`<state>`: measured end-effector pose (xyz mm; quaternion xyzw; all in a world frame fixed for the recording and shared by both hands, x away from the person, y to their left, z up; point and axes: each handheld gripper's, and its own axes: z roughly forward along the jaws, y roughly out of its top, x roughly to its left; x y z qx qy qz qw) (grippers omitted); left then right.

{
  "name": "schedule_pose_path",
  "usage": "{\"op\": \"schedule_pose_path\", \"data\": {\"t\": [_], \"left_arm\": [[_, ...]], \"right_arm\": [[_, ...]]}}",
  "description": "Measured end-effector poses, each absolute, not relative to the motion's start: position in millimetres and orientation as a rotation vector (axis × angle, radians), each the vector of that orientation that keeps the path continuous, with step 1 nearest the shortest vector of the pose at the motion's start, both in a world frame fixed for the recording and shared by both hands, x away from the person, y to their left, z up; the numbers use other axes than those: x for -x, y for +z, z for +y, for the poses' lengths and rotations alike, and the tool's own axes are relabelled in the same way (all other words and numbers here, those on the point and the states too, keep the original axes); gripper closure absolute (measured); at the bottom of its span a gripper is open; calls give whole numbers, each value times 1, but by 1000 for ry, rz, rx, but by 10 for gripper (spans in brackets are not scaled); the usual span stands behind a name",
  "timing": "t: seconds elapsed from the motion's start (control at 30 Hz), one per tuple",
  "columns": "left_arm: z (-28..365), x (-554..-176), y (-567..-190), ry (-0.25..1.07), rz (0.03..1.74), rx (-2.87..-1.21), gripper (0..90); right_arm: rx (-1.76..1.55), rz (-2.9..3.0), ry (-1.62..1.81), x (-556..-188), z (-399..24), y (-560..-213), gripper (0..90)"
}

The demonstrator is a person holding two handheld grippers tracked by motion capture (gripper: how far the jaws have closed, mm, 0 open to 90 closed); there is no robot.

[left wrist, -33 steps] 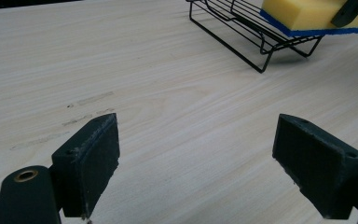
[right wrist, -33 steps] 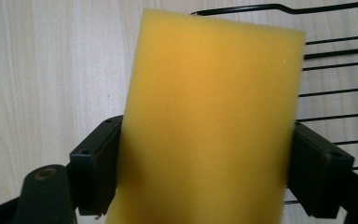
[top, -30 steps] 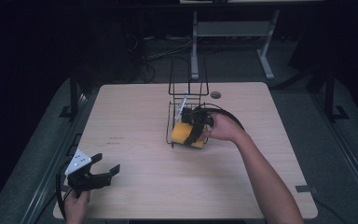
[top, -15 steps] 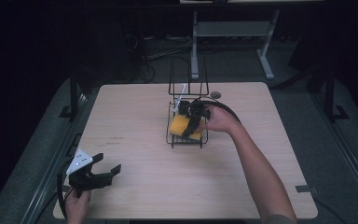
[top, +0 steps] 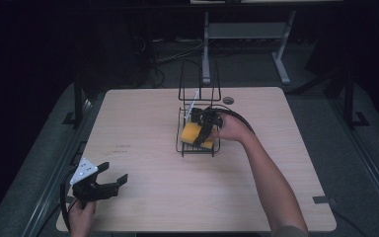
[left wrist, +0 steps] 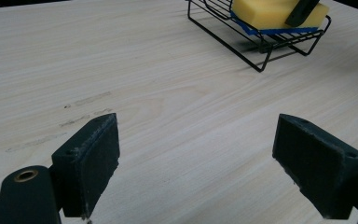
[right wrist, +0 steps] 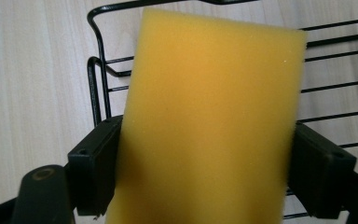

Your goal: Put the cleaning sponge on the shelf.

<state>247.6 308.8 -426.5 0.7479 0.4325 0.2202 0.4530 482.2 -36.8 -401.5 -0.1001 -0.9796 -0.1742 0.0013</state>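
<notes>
A yellow sponge (top: 190, 133) with a blue underside lies tilted in the black wire rack (top: 197, 150) at the middle of the table. My right gripper (top: 201, 134) is shut on the sponge, and in the right gripper view the jaws press both sides of the sponge (right wrist: 209, 116) over the rack's wires (right wrist: 98, 70). My left gripper (top: 114, 173) stands open above the front left of the table, with nothing between its pads (left wrist: 91, 158). In the left gripper view the sponge (left wrist: 265, 11) and rack (left wrist: 242, 44) sit farther off, at the top right.
The rack has a tall upright wire section (top: 200, 86) at its back. A small round grommet (top: 228, 100) sits in the wooden tabletop (top: 153, 197) behind the rack. Stands and cables occupy the dark floor beyond the far edge.
My right gripper has carried the sponge a little toward the far side, deeper into the rack. The left gripper has stayed where it was.
</notes>
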Motion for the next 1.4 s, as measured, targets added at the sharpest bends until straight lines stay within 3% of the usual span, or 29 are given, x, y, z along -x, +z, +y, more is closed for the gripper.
{"op": "schedule_pose_path", "data": {"t": [1.03,1.4], "left_arm": [[308,-248,-427,547,1063,-1860,140],[307,-247,-426,541,1061,-1847,141]], "right_arm": [[359,-3060,-632,-477,-41,-394,154],[421,-3048,-717,-475,-62,-394,155]]}}
